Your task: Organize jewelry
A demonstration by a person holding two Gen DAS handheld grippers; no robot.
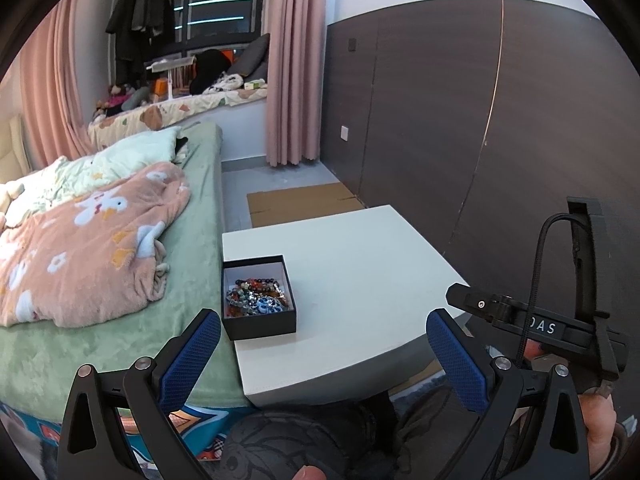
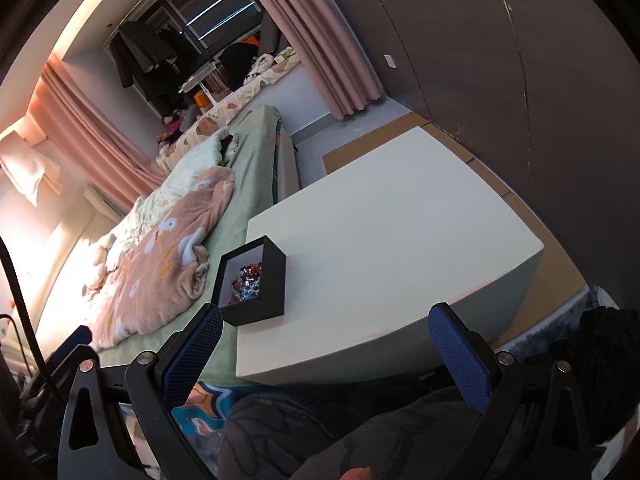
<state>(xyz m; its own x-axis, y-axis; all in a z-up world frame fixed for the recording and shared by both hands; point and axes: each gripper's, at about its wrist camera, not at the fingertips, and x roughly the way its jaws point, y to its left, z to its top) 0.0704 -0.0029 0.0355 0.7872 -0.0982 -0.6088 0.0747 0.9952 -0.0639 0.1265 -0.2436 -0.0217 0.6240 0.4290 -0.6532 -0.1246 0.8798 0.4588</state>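
My left tongs (image 1: pixel 322 354) and right tongs (image 2: pixel 324 354) are close to me, both wide open and holding nothing, ready to grab. Left of the table (image 1: pixel 360 264) is the bed (image 1: pixel 192 240). The box (image 1: pixel 260 328) of beads (image 1: pixel 256 294) sits on the table's left edge.

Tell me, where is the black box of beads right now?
The black box of beads sits on the white table's left edge, next to the green-covered bed, in both views.
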